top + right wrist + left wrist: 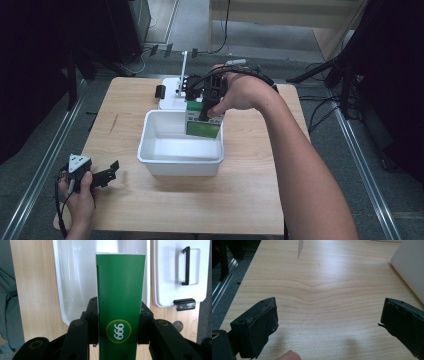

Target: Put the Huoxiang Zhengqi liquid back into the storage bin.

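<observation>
A wooden desk [250, 200] has a white tub [180, 161] sitting near its middle. Behind the tub, by the far edge of the desk, lies a white lid [172, 270] with a black handle [186, 266] and a black clip [184, 304].

The right hand-held gripper [212, 97] is up over the far right corner of the tub. Its two black jaws are closed on a green box [202, 125], one jaw on each side. In the right gripper view the box [121, 305] stands between the jaws and has a yellow ring with the white number 999 printed upside down on it. The box hangs with its lower end down inside the tub, close to the tub's far wall. You cannot tell if it touches the bottom. The right hand [245, 92] is wrapped around the gripper, and the arm reaches over the right side of the desk.

The left hand-held gripper [107, 172] sits low at the near left corner of the desk, held in the left hand [80, 197]. Its jaws are wide apart and hold nothing. In the left gripper view there is bare wood between them, and a bit of the tub [412, 267] shows at the top right
</observation>
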Action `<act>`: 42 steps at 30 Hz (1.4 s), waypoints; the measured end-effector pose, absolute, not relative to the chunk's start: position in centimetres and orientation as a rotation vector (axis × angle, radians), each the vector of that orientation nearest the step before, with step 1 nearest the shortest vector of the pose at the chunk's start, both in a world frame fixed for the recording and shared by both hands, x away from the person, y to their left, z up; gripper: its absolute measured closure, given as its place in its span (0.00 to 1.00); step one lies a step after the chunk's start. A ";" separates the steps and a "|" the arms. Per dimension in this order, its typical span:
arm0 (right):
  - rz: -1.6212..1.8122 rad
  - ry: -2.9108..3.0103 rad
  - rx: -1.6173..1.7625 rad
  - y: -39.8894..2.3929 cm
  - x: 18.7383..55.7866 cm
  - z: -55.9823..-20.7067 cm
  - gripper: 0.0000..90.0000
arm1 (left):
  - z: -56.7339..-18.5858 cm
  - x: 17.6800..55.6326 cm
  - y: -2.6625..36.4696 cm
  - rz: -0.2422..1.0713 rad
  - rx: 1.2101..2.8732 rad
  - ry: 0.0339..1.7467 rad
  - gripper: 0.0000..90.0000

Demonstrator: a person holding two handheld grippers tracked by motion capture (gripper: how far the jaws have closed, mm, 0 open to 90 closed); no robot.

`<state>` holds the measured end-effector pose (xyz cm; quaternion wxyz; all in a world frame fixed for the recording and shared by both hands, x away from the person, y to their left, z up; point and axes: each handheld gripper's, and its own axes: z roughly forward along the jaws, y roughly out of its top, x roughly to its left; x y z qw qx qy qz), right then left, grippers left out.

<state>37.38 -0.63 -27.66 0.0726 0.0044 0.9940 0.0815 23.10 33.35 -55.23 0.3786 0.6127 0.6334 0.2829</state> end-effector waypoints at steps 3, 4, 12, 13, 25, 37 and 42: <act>0.235 2.992 0.005 -0.4 37.5 -28.0 0.71 | -55.2 23.1 33.4 0.720 1.566 1.620 0.02; 0.231 2.992 0.003 -0.4 37.5 -28.1 0.71 | -55.2 23.1 33.4 0.720 1.565 1.620 0.02; 0.208 2.998 -0.008 -0.3 37.9 -29.0 0.71 | -55.2 23.1 33.4 0.721 1.565 1.621 0.02; 0.200 2.997 -0.012 -0.3 37.9 -29.0 0.71 | -55.2 23.1 33.4 0.719 1.566 1.621 0.02; 0.190 3.006 -0.014 -0.9 38.4 -30.6 0.71 | -55.2 23.1 33.4 0.721 1.565 1.620 0.02; 0.187 3.014 -0.058 -0.9 38.6 -32.5 0.71 | -55.2 23.1 33.4 0.720 1.566 1.619 0.02; 0.183 3.019 -0.064 -0.8 38.7 -33.3 0.71 | -55.2 23.1 33.4 0.719 1.567 1.620 0.02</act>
